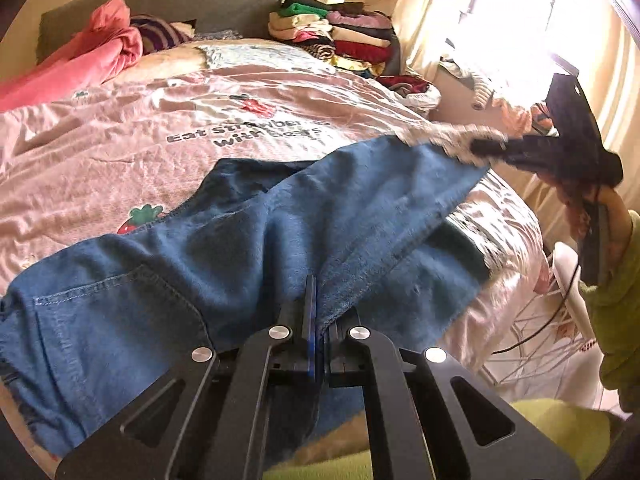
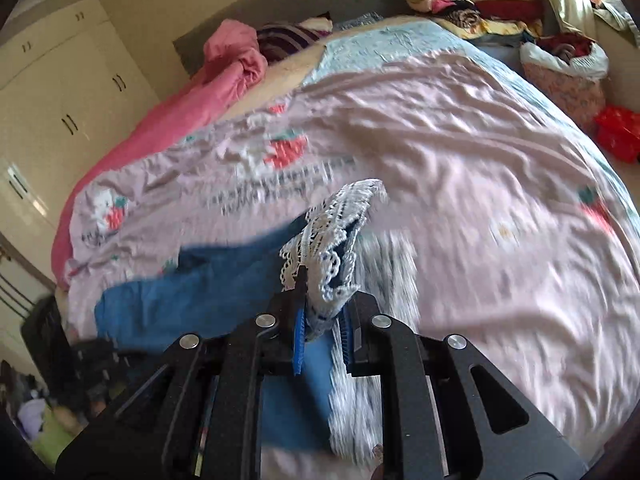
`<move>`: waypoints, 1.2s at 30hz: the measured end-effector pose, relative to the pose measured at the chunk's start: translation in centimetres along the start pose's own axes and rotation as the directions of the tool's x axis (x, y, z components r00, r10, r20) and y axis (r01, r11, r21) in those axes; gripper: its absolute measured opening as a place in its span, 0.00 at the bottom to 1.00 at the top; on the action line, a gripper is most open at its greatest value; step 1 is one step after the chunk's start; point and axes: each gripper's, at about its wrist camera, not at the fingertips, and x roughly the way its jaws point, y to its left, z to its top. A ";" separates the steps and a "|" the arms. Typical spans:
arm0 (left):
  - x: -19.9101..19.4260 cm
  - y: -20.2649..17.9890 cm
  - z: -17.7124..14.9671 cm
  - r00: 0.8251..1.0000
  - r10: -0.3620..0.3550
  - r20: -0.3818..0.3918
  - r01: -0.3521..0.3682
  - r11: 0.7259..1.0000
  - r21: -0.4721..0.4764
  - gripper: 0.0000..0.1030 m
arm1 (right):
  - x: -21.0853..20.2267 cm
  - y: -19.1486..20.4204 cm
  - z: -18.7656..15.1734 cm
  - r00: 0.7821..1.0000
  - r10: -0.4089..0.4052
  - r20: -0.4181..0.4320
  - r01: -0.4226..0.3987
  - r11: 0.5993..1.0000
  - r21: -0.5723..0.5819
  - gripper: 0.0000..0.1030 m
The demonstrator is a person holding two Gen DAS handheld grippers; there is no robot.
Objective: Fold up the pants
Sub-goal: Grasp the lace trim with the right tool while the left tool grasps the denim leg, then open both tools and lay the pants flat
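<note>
Left wrist view shows the left gripper (image 1: 318, 312) clamped tight on a fold of the blue jeans (image 1: 248, 240) near their middle, at the near edge of the bed (image 1: 100, 152). The jeans lie across the near part of the pink bedspread, the seat with its back pocket (image 1: 120, 296) toward the near left corner, the legs running out to the right. At the far end of the legs the right gripper (image 1: 492, 146) holds the white lace hem (image 1: 440, 136) lifted off the bedspread, beyond the bed's right edge.

Right wrist view confirms that grip: the right gripper (image 2: 324, 304) is closed narrowly on the bunched lace hem (image 2: 336, 232), with blue cloth hanging below it. This view is blurred, so finer detail of the fold cannot be read.

As for progress, the jeans appear to be laid with one leg over the other lengthwise, so the first fold looks done, though the overlap is rumpled and I cannot tell whether the edges match. The crosswise fold seems to be in hand: the hem is raised and looks ready to be carried toward the waist. What is left, by my judgement, is laying the hem down on the seat, perhaps one more fold, and smoothing.

A stack of folded clothes (image 1: 340, 36) sits at the far right corner, and a pink blanket (image 1: 92, 52) is heaped at the far left.
</note>
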 end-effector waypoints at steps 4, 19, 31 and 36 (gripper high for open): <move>-0.5 -0.4 -0.7 1.000 -0.002 -0.011 0.003 1.000 0.025 0.01 | -0.6 -0.5 -3.2 0.999 -0.010 -0.050 0.010 1.000 0.014 0.08; 1.5 -1.9 -3.3 0.993 0.014 -0.121 -0.002 0.995 0.098 0.05 | 0.8 -3.8 -8.1 0.990 -0.041 -0.137 0.053 0.995 0.083 0.10; 2.2 -1.9 -4.2 0.988 0.004 -0.152 0.009 0.997 0.080 0.21 | -3.3 0.0 -7.6 0.998 -0.061 -0.003 0.060 0.990 -0.126 0.25; 0.7 -1.8 -4.5 0.992 -0.009 -0.126 0.017 0.998 0.058 0.42 | 1.0 1.3 -8.8 0.985 -0.130 -0.115 0.106 0.974 -0.200 0.26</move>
